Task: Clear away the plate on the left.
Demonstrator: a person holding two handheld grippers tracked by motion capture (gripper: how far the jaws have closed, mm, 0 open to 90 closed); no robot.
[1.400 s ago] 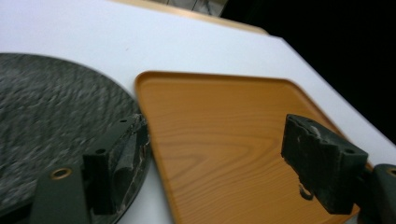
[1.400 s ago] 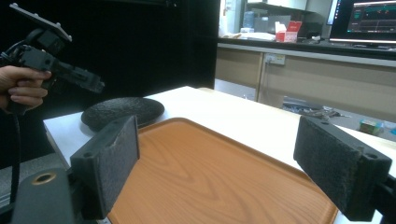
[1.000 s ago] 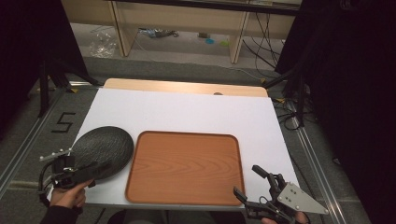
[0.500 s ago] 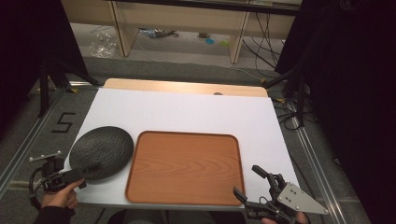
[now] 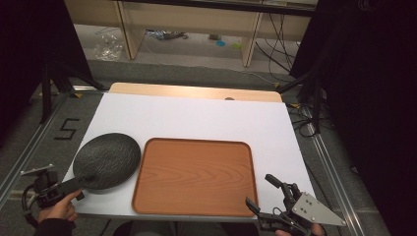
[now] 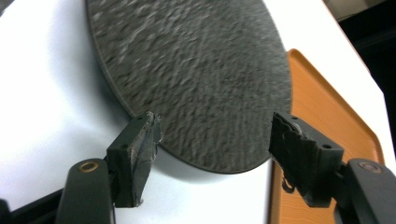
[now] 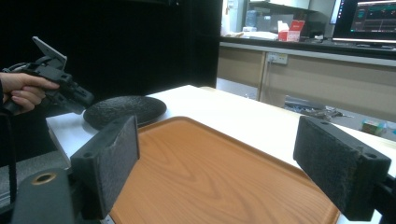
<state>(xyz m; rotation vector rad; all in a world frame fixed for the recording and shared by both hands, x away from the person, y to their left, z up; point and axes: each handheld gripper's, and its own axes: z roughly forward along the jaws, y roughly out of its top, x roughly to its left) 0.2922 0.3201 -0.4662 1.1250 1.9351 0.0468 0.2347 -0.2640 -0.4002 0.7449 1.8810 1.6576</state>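
On white table (image 5: 206, 118), plate (image 5: 106, 160) lower, flatter.

White sheet (image 5: 196, 118) laid over table; bare wooden strip (image 5: 196, 92) left exposed at far edge. Numeral "5" (image 5: 66, 129) marked on grey floor, left of table. Wooden shelf frame (image 5: 126, 29) noted beyond table, cables (image 5: 280, 39) hung beside it. Black curtain (image 5: 373, 98) at right. Lit monitor (image 7: 373, 14) seen in right gripper view.
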